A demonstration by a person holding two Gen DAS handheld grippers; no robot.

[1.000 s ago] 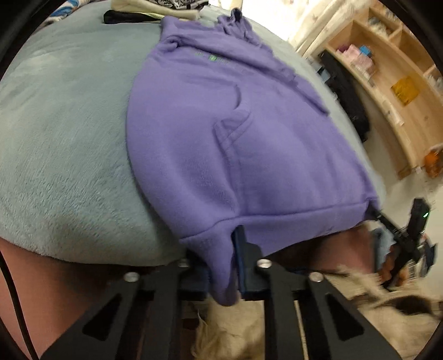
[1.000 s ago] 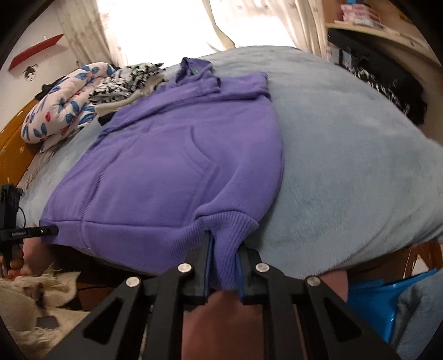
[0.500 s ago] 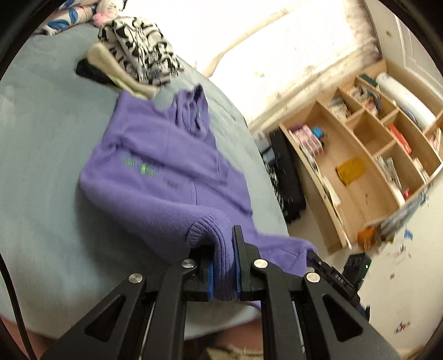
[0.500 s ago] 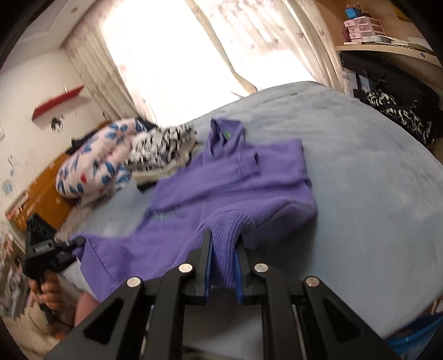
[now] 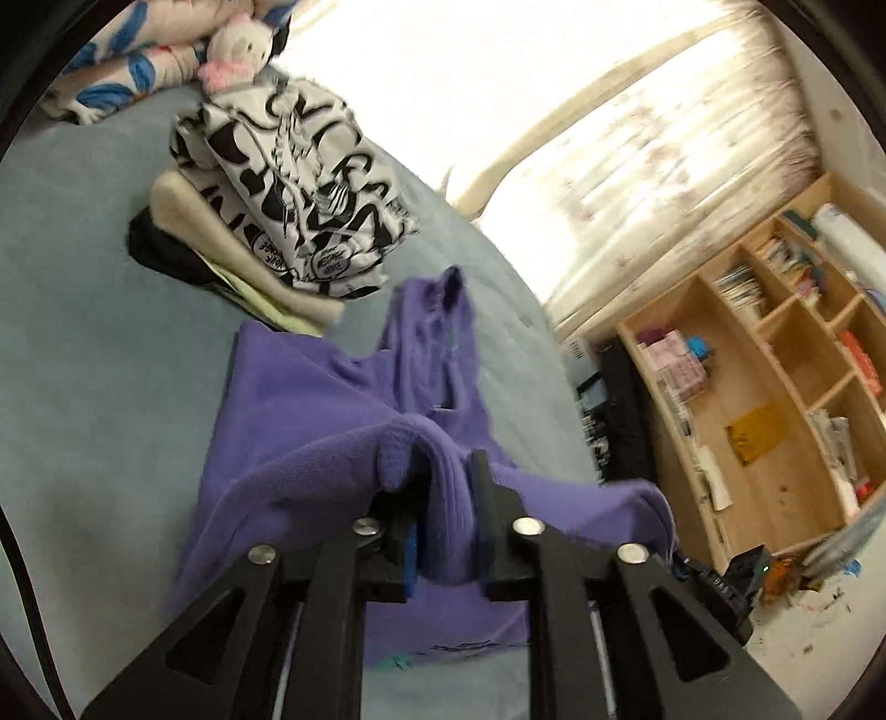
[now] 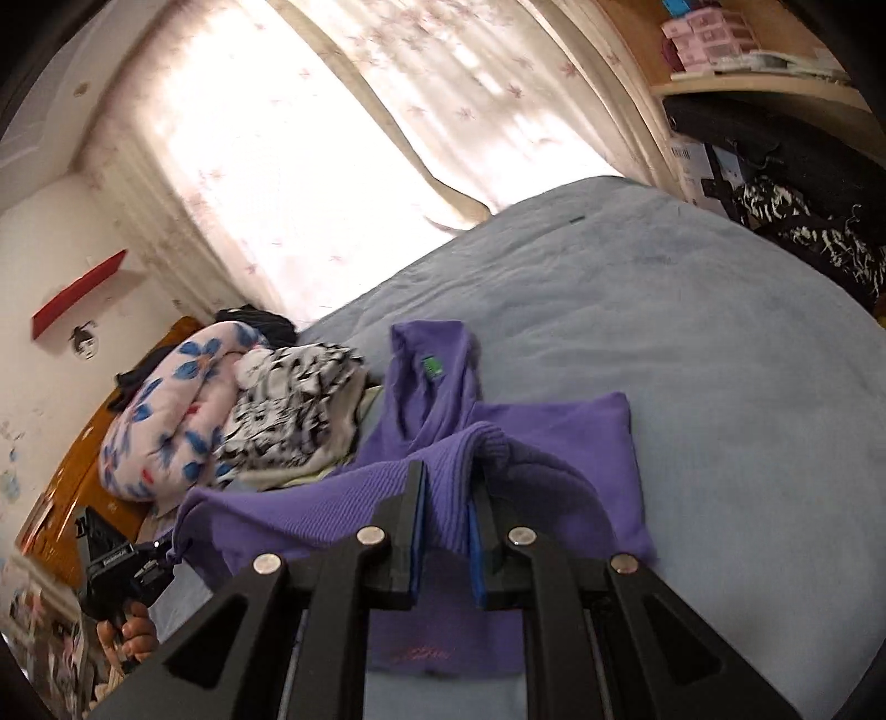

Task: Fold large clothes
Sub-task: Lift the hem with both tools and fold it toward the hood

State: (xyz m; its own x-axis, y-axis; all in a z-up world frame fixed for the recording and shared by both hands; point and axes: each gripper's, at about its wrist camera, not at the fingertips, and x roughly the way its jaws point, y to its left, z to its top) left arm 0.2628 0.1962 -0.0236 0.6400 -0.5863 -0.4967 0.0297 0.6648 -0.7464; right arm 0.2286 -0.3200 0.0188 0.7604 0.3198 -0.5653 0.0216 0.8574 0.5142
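Purple hoodie (image 5: 310, 421) spread on the grey-blue bed (image 5: 99, 343), hood (image 6: 429, 376) toward the window, lower part lifted and doubled up over the chest. Ribbed hem held up at 2 corners, 1 in each gripper. Left gripper (image 5: 446, 493): fingers (image 5: 480, 498) a little apart and opening, a thick fold of purple rib filling the gap between the blue pads and touching both; cloth bunched over the left fingertip. Right gripper (image 6: 448, 498): fingers (image 6: 408, 498) likewise a narrow way apart and opening, a ribbed band of hem hanging down between the pads and in contact with them. Just beyond the hoodie's shoulder, a stack of folded clothes (image 5: 288, 183), black-and-white print on top, cream and black pieces beneath. Past that, a floral quilt (image 6: 166, 421) rolled at the head of the bed, a small plush toy (image 5: 238, 50) against it. Off the bed's far side, a wooden shelf unit (image 5: 775, 387) with open compartments: pink and blue boxes in 1, a yellow cloth in another, papers and books in others, contents too blurred to name further. Curtain (image 6: 310, 127) bright with daylight behind. Bare fingers of a hand (image 6: 130, 637) on the other gripper's handle at the right view's lower-left edge.
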